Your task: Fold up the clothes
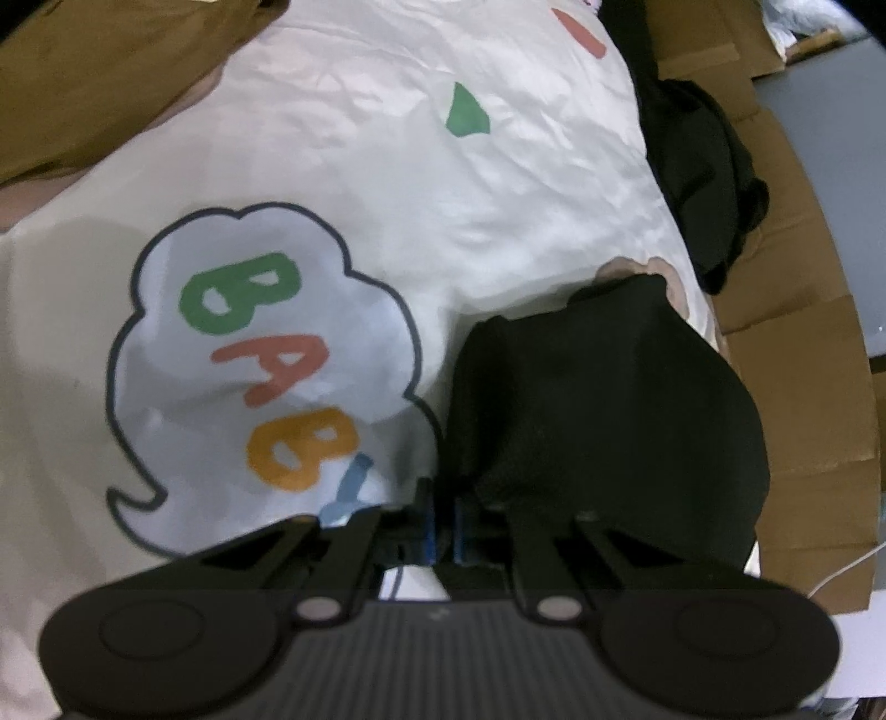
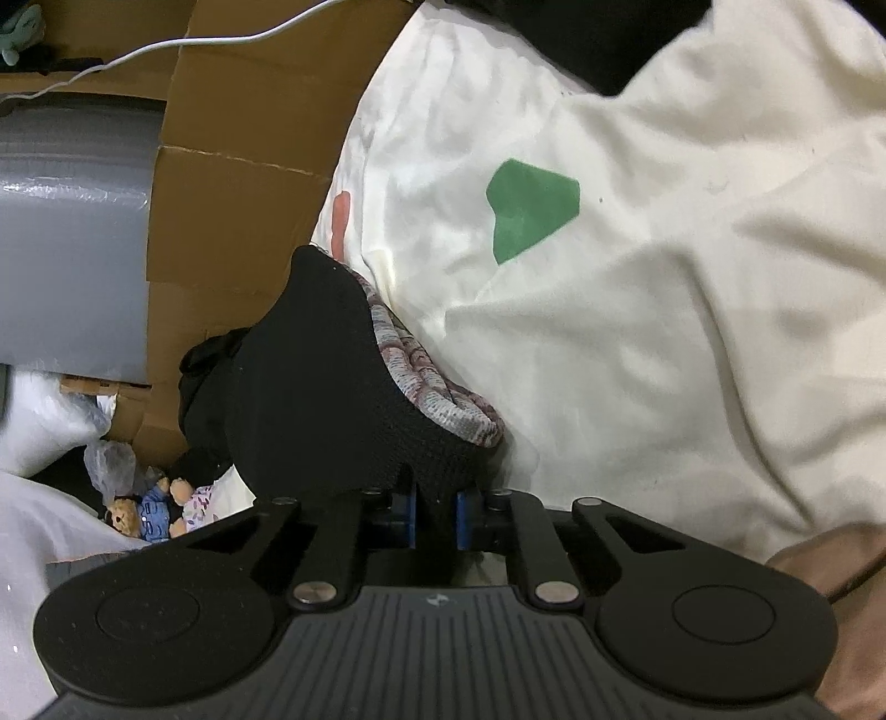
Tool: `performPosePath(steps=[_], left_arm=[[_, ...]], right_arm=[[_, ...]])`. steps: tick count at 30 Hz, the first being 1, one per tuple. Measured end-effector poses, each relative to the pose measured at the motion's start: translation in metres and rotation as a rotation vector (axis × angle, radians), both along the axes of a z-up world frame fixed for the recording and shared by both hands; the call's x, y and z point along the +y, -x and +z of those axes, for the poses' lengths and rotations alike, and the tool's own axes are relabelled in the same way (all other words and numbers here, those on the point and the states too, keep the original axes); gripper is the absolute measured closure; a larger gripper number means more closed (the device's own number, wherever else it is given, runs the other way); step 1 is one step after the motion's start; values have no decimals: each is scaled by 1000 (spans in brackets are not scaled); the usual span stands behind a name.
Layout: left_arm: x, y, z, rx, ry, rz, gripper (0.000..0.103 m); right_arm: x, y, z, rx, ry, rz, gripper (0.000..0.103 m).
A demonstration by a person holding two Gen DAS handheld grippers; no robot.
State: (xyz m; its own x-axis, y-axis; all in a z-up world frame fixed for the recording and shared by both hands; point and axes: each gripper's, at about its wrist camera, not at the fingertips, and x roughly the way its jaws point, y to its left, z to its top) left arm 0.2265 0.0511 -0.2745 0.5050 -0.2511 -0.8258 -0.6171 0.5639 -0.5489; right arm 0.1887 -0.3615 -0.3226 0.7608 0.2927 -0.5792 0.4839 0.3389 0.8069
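Observation:
A black garment [image 1: 603, 399] hangs from my left gripper [image 1: 443, 520], whose blue pads are shut on its edge, over a cream bedsheet [image 1: 387, 166] printed with a "BABY" cloud. In the right wrist view my right gripper [image 2: 434, 515] is shut on another part of the black garment [image 2: 315, 376], which shows a patterned grey-pink waistband [image 2: 421, 376]. The cream sheet [image 2: 664, 332] with a green shape lies under and to the right of it.
A second black cloth [image 1: 698, 166] lies at the sheet's right edge on brown cardboard [image 1: 803, 376]. A brown garment [image 1: 99, 77] is at upper left. In the right view, cardboard [image 2: 232, 210], a grey panel [image 2: 66, 221], a white cable [image 2: 194, 39] and small dolls [image 2: 149, 512] sit left.

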Motion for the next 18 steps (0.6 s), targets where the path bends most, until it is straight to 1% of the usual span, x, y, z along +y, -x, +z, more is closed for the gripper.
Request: performPosePath(steps=[7,10,13,18], left_arm=[[-17,21,7,35,7,34,97],[-26,37,6,42,50,87,97],[-38,50,6,47,56,106,97],[-54,66,9,56,62,131,97]], right_arm=[[-19,-4,12,10,30,37,90],[-29,-4,17,11,42,49,90],[-40,-1,20,1,43,48,90],[-51,2,25,4,71,59,90]])
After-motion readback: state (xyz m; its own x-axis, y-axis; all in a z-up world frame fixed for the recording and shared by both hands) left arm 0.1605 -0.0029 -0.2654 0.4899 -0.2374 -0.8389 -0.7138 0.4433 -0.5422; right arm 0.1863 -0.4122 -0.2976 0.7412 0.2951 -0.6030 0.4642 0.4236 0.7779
